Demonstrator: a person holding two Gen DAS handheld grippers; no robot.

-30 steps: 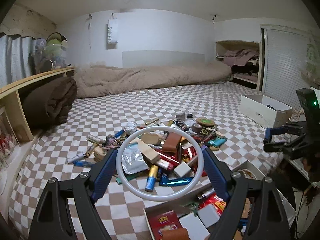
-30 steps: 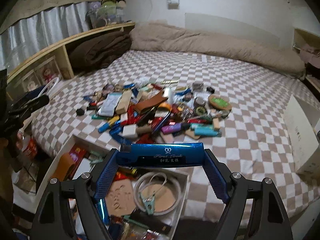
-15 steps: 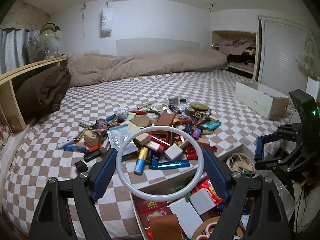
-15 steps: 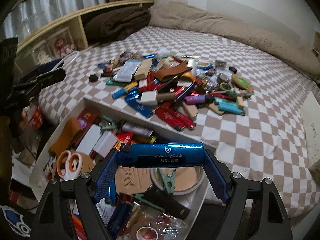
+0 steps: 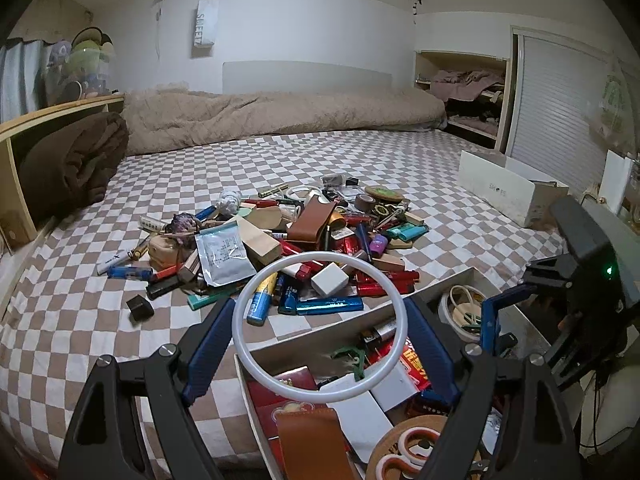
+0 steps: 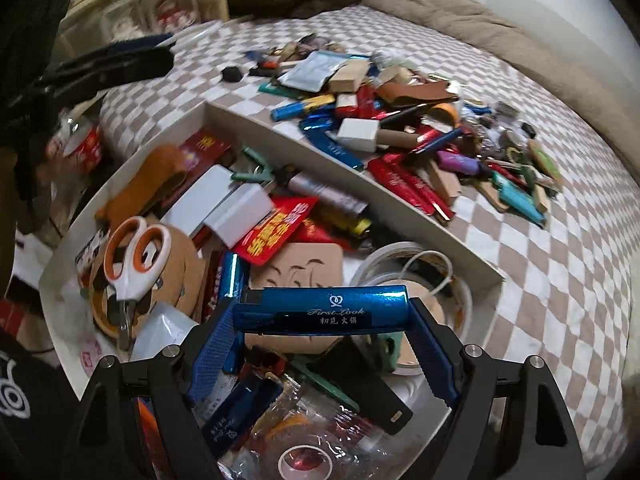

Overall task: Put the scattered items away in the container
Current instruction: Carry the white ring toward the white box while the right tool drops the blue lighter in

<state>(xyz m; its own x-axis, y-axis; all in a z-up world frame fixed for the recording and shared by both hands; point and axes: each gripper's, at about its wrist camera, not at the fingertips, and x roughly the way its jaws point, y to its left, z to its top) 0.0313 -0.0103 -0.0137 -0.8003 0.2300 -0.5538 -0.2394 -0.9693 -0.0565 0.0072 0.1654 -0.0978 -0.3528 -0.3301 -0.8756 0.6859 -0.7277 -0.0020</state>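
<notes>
Both grippers sank over container (image 6: 432, 236) | left jaws grasp white ring (image 5: 320, 328) | right jaws grasp glossy blue bar (image 6: 320, 310)

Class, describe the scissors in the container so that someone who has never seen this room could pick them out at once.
Start at the white container at the edge of the checkered bed, already full of tidied items. Look to its end farthest from the bed's pile, where the scissors lie on a round cork disc. Nothing else there has two orange-and-white loop handles.
</notes>
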